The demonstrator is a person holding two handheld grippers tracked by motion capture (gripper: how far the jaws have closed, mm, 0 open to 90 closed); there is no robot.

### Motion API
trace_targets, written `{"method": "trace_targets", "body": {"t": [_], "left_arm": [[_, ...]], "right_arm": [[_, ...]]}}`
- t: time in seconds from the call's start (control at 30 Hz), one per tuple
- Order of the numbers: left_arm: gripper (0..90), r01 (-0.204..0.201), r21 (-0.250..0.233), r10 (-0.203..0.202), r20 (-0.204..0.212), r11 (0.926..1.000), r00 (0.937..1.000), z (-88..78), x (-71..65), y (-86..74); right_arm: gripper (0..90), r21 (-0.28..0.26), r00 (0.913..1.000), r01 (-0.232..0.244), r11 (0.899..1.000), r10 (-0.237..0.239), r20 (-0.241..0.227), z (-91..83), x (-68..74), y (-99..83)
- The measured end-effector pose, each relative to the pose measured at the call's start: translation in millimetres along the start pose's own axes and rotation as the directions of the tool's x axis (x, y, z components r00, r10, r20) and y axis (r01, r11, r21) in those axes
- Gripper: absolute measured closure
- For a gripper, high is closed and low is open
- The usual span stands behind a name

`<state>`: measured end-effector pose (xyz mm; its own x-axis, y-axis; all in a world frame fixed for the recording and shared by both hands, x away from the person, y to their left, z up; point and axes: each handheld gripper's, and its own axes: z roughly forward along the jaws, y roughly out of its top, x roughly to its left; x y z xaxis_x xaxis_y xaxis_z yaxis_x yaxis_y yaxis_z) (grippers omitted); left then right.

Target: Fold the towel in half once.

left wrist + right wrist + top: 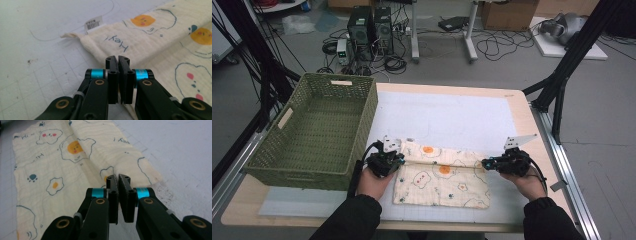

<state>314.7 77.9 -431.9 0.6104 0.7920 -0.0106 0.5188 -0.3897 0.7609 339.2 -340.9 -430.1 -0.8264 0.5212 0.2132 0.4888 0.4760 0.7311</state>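
A green woven basket (pixel 319 132) stands on the worktop (pixel 522 107) with nothing in it, its slatted floor bare, and it serves as the landmark here. Just beside its right wall lies a cream muslin cloth (pixel 442 177), spread on the white gridded mat (pixel 447 120) that covers the worktop. The cloth's long axis runs away from the basket, crosswise to the person, and a raised fold runs along that same line through the cloth's far half, so the far strip is doubled over the part nearer the person. Its print shows fried eggs with orange yolks, blue-outlined cloud shapes with pink cheeks, small paw marks and handwritten words; in the left gripper view a white care tag (pixel 94 24) sticks out at the corner of the cloth (pixel 160 35) nearest the basket. The left gripper (pixel 386 161) sits at the cloth's basket-side end, its jaws closed to a narrow slit, pinching the folded edge of the fabric between the pads (pixel 112 65). The right gripper (pixel 507 162) sits at the end of the fold farthest from the basket, its jaws likewise nearly together and clamped on the doubled edge of the cloth (pixel 62 157). Both hands rest low over the mat.
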Motion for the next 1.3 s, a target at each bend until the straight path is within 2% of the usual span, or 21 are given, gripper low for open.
{"method": "trace_targets", "body": {"t": [0.2, 0.27, 0.4, 0.53, 0.7, 0.83, 0.93, 1.07, 1.17, 1.3], "left_arm": [[84.7, 0.007, 0.012, -0.007, 0.014, 0.9999, 0.9999, 1.4, 0.6, -4.3], [82.2, 0.005, 0.010, -0.005, 0.014, 0.9999, 0.9999, 0.6, 1.3, -4.2], [74.0, 0.021, -0.009, -0.021, 0.022, 0.9997, 0.9996, -2.7, 5.4, -3.8], [64.0, 0.035, -0.026, -0.034, 0.031, 0.9991, 0.9989, -7.4, 6.5, -1.2], [58.7, 0.024, -0.053, -0.022, 0.030, 0.9983, 0.9993, -11.5, 5.2, 6.5], [58.5, 0.020, -0.074, -0.018, 0.033, 0.9971, 0.9993, -12.7, 6.4, 17.3], [60.5, 0.020, -0.074, -0.019, 0.016, 0.9970, 0.9997, -10.0, 9.1, 23.0], [63.3, 0.054, -0.067, -0.054, 0.006, 0.9963, 0.9985, 1.7, 14.7, 25.6], [64.7, 0.070, -0.041, -0.070, -0.005, 0.9967, 0.9975, 11.9, 18.9, 25.4], [65.6, 0.129, -0.021, -0.129, -0.011, 0.9914, 0.9916, 23.8, 24.4, 24.6]], "right_arm": [[85.1, 0.028, 0.9998, -0.018, 0.999, 0.018, -0.011, 7.8, -0.8, -8.6], [83.1, 0.021, 0.9996, -0.024, 1.000, 0.024, -0.013, 8.6, -1.6, -10.2], [69.7, 0.010, 0.9991, -0.042, 0.999, 0.042, 0.000, 5.1, -3.1, -11.0], [60.4, -0.035, 0.9968, -0.079, 0.996, 0.079, 0.010, -2.4, -6.1, -11.1], [52.4, -0.060, 0.9975, -0.067, 0.996, 0.068, 0.021, -11.5, -5.7, -1.8], [51.6, -0.067, 0.9973, -0.059, 0.996, 0.062, 0.039, -14.2, -8.4, 7.1], [51.9, -0.065, 0.9967, -0.058, 0.996, 0.061, 0.053, -12.4, -12.0, 14.7], [52.1, -0.048, 0.9949, -0.067, 0.997, 0.070, 0.072, -2.3, -18.4, 22.7], [53.0, -0.021, 0.9943, -0.080, 0.997, 0.081, 0.070, 8.1, -22.3, 26.7], [57.0, 0.014, 0.9941, -0.087, 0.996, 0.086, 0.066, 20.9, -26.7, 28.9]]}}
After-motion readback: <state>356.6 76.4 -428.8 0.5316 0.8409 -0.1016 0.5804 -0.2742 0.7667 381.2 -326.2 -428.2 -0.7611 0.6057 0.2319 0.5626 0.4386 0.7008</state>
